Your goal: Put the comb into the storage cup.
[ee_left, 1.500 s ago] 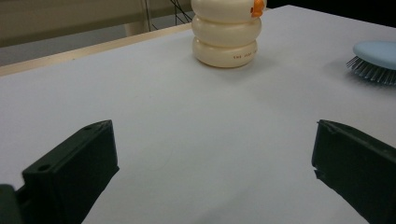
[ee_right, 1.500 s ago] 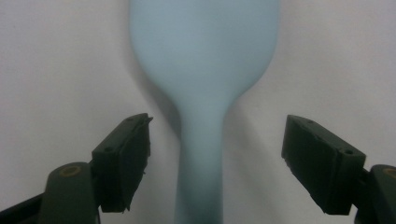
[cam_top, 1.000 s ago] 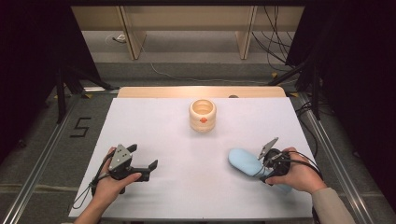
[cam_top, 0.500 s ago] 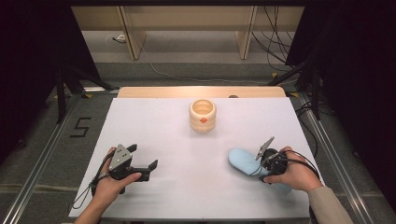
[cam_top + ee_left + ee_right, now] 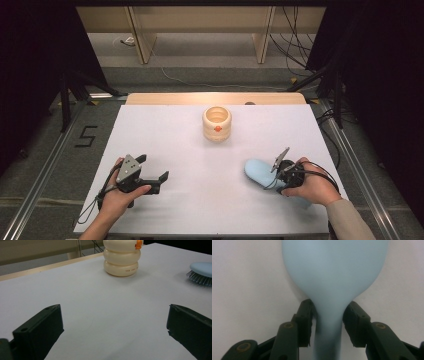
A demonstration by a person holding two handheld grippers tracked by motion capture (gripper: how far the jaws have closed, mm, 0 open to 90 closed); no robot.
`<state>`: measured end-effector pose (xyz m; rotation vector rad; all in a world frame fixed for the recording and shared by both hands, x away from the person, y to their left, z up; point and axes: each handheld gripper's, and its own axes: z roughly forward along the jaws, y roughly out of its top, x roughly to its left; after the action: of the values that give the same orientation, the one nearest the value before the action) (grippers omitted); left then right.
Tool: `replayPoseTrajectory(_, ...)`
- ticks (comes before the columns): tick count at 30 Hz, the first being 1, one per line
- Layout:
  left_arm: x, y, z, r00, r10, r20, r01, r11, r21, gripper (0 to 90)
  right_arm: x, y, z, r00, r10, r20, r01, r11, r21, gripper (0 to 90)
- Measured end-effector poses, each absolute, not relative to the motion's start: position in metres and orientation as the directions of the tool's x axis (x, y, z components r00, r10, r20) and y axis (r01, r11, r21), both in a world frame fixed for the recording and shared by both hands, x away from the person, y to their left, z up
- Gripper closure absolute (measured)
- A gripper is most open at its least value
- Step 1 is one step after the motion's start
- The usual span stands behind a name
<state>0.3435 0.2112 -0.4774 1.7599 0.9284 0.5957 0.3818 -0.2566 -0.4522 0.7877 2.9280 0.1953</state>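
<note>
A light blue hairbrush (image 5: pixel 259 172) lies bristles down at the right of the white table (image 5: pixel 190 150). In the right gripper view its broad head (image 5: pixel 334 270) points away from me. My right gripper (image 5: pixel 279 175) (image 5: pixel 328 315) is shut on the brush's narrow handle, one jaw pressed on each side of the neck. My left gripper (image 5: pixel 154 167) (image 5: pixel 113 320) rests low at the front left, open, with bare table between its jaws. The left gripper view has the brush's head and bristles (image 5: pixel 201 268) at its right edge.
A cream ringed holder (image 5: pixel 217 123) (image 5: pixel 122 257) with an orange mark stands at the back middle of the table. A wooden strip (image 5: pixel 215 98) runs along the far edge. Cables and metal rails lie on the floor around the table.
My right hand has turned and lowered over the brush's handle, and its jaws have closed on the neck. The left gripper has stayed where it was.
</note>
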Motion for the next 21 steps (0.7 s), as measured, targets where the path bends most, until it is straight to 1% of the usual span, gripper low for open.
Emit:
replayPoseTrajectory(11, 0.3435, 0.2110, -0.4775, 0.581, 0.814, -0.032, 0.312, -0.187, 0.931, 0.2, 0.3830, -0.2552, -0.4526, -0.855, 0.516, -0.042, 0.507, 0.851, 0.138, 67.2)
replayPoseTrajectory(13, 0.3435, 0.2111, -0.4775, 0.581, 0.813, -0.032, 0.312, -0.186, 0.932, 0.2, 0.3828, -0.2548, -0.4525, -0.845, 0.533, -0.033, 0.525, 0.840, 0.135, 68.4)
replayPoseTrajectory(21, 0.3434, 0.2111, -0.4776, 0.581, 0.813, -0.033, 0.313, -0.185, 0.932, 0.4, 0.3820, -0.2545, -0.4525, -0.837, 0.546, -0.032, 0.537, 0.832, 0.137, 69.3)
